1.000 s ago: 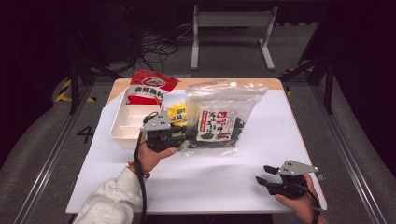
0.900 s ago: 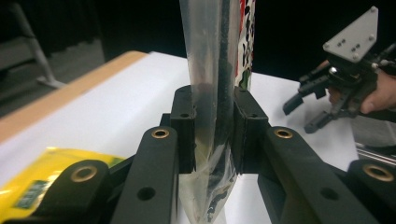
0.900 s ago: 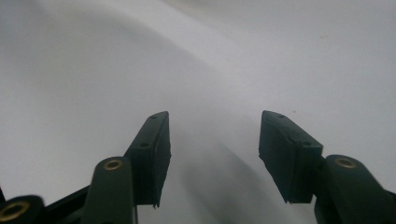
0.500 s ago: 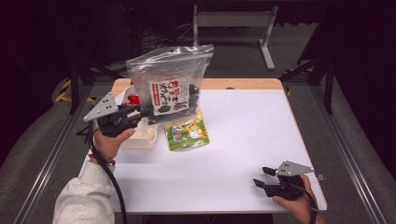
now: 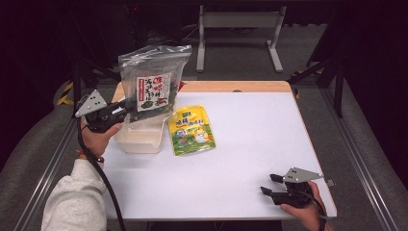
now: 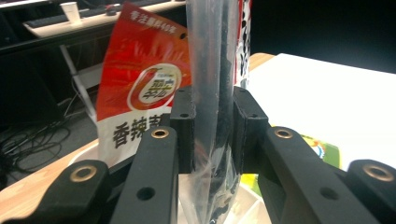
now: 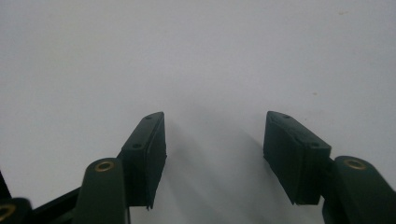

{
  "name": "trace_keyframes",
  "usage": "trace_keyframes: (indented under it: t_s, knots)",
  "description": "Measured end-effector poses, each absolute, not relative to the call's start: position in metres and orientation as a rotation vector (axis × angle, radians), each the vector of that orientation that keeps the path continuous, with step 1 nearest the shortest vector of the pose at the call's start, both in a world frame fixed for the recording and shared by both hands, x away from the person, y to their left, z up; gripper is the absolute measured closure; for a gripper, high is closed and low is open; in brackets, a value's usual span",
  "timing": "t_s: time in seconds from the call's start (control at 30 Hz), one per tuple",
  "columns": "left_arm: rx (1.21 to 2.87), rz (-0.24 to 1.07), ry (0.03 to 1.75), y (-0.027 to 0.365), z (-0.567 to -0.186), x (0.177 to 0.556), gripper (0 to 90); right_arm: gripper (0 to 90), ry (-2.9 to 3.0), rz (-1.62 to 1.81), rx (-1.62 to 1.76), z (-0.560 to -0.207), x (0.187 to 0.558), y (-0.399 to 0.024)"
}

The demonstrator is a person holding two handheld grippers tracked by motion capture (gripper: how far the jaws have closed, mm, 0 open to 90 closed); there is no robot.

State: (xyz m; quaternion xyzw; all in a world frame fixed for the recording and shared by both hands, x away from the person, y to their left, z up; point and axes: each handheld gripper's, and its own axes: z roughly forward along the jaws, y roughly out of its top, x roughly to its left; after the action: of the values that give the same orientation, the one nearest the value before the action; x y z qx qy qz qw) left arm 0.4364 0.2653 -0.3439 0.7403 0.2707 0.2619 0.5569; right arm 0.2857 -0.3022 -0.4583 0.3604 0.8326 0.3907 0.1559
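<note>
High view: left gripper point(image 5: 126, 107) at left-centre of the frame, off the table's left edge, jaws clamped on the lower edge of a clear plastic bag point(image 5: 151, 86) with a red-and-white label and dark contents; bag hangs upright in the air over a shallow white tray point(image 5: 139, 139). Tray sits near the white table's point(image 5: 250, 144) left edge. Yellow-green pouch point(image 5: 192, 130) lies flat just right of the tray, glossy, rectangular. Middle and right of the table are bare white surface, a wooden strip along the far edge. Right gripper point(image 5: 270, 184) at lower right, near the front edge, jaws apart, gripping nothing. Left gripper view: two black jaws pinch the crinkly clear film of the bag point(image 6: 212, 70) at frame centre, dark bits inside it. A red and white packet point(image 6: 140, 88) with printed characters stands behind at upper left, glossy. White table at right. Right gripper view: black blocky pads point(image 7: 147, 154) stand wide open over plain matte white table point(image 7: 196, 56), soft shadows under them.
</note>
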Motion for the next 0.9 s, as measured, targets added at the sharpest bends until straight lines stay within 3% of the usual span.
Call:
trace_keyframes:
  t_s: [0.37,0.9]
  knots:
    - [1.71,0.69,0.696,0.284,-0.356,0.441,74.2,38.6,2.386,1.122,1.034,-0.459,0.284,-0.302]
    - [1.713,0.669,0.713,0.301,-0.388,0.442,74.0,36.6,2.407,1.142,0.996,-0.455,0.283,-0.295]
